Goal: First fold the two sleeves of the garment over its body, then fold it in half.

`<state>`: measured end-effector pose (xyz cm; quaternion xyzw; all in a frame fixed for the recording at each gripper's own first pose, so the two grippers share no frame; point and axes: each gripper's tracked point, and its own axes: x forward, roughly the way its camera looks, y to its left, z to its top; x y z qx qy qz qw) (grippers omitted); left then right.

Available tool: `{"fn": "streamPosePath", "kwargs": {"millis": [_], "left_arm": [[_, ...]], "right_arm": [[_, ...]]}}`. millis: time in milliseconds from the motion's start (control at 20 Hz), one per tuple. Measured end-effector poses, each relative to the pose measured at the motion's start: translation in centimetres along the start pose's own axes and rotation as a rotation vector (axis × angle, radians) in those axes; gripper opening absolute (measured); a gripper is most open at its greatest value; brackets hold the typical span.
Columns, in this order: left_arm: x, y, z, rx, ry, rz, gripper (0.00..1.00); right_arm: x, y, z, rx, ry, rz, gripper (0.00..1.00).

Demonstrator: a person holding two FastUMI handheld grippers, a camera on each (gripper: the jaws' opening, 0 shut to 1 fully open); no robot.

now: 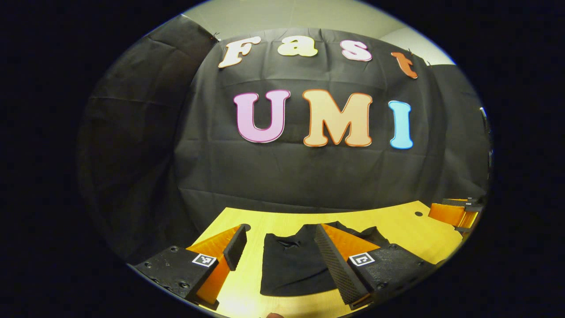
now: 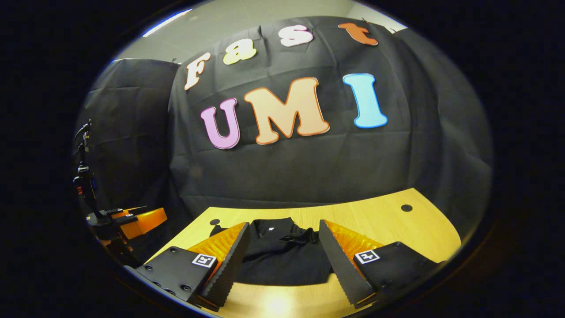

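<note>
item: black garment (image 1: 291,265), compact bundle on the wooden table (image 1: 397,221). left gripper (image 1: 278,251) and right gripper (image 2: 282,251): fingers apart, holding nothing, above it. handling note: sleeves cannot be made out, so locate each cuff before pinching, then lay it flat across the body.

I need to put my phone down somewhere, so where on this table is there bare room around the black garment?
Bare wood lies beyond the black garment, between its collar and the booth wall, and widest on the table to its right, toward the small round hole. In the left gripper view, a strip runs left of the garment too. The near edge is crowded: the left tool and right tool hover open there.
</note>
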<state>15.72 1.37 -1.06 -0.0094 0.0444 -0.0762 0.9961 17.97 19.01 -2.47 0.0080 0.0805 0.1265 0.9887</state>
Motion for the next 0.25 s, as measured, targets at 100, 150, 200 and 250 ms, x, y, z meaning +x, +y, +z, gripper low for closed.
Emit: {"fn": "streamPosePath", "kwargs": {"millis": [100,150,200,250], "left_arm": [[-2.2,-0.1,0.2,-0.003,-0.015,-0.009,0.93],[-3.3,-0.2,0.0,-0.001,-0.017,-0.01,0.93],[-4.2,-0.3,-0.2,-0.002,-0.018,-0.014,0.93],[-5.2,-0.6,-0.4,-0.012,-0.014,-0.025,0.93]], "right_arm": [[-3.0,1.9,-1.0,-0.004,-0.018,0.001,0.97],[-4.3,2.4,-1.5,-0.004,-0.02,0.002,0.98],[-5.2,2.8,-1.9,-0.005,-0.023,0.004,0.98],[-6.0,3.1,-2.3,-0.003,-0.027,0.002,0.98]]}}
